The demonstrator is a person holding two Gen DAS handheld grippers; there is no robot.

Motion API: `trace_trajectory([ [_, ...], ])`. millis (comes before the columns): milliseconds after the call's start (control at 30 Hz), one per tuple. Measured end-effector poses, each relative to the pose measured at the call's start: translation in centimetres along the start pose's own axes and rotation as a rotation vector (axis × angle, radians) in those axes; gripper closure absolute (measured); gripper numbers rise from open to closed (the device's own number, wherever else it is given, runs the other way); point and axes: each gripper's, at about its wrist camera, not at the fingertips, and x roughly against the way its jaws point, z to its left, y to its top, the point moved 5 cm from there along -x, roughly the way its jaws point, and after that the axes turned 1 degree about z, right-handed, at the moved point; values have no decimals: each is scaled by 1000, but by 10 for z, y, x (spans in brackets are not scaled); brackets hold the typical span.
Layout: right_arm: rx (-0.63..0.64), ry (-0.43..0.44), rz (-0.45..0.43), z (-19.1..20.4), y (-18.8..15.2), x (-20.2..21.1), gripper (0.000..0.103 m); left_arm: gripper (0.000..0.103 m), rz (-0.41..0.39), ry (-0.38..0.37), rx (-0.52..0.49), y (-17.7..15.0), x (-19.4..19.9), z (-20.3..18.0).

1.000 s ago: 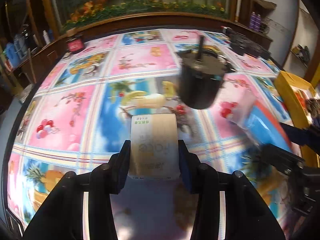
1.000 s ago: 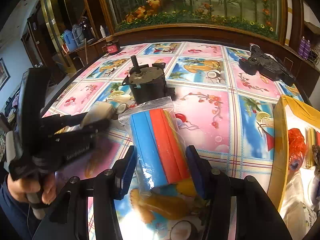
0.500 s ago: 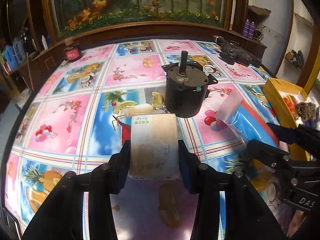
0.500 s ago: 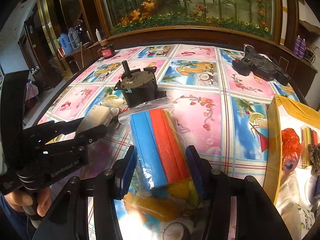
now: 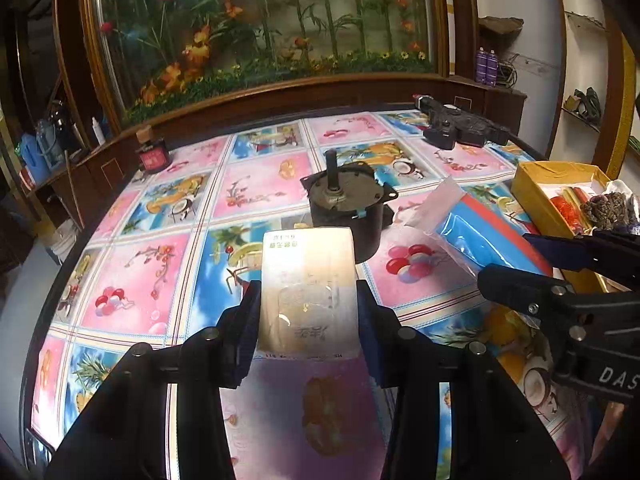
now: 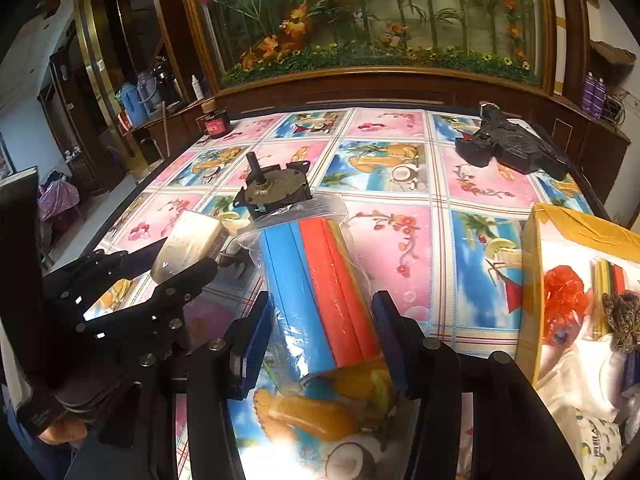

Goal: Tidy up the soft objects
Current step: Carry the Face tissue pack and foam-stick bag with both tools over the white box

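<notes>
My left gripper [image 5: 308, 312] is shut on a cream tissue pack [image 5: 308, 292] and holds it above the table; the pack also shows in the right wrist view [image 6: 188, 244]. My right gripper [image 6: 320, 328] is shut on a clear bag of blue, red and yellow foam sheets [image 6: 320, 280], held above the table. The bag also shows in the left wrist view [image 5: 476, 232], where the right gripper [image 5: 560, 272] is at the right. A yellow box [image 6: 532, 280] with soft items stands at the right.
A dark motor with a shaft [image 5: 344, 208] stands on the patterned tablecloth [image 5: 260, 176] just beyond both grippers. A black device [image 6: 508, 148] lies at the far right. A small dark jar [image 5: 152, 156] stands at the far left edge.
Both grippers have risen and pulled back a little with their loads. The motor now sits farther away and lower in the left wrist view.
</notes>
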Motion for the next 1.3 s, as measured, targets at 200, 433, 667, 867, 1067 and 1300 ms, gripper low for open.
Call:
trace_trajectory([
  [200,-31,-3,-12,-10,0,8,53,60,-41,3,-19,2,9,-8],
  [433,-77,-15,-57,-26,0,28,53,60,-77,13,-44,3,16,-18],
  [667,-133,-21,-97,-49,-3,49,53,61,-90,6,-44,4,22,-29],
  [867,-170,-17,-120,-63,-6,63,53,61,-107,-5,-42,7,30,-45],
  [1067,-213,-17,-164,-88,-8,85,53,61,-142,-98,-6,16,51,-79],
  [1300,-330,-79,-221,-149,-31,119,53,61,-156,-237,-63,16,71,-154],
])
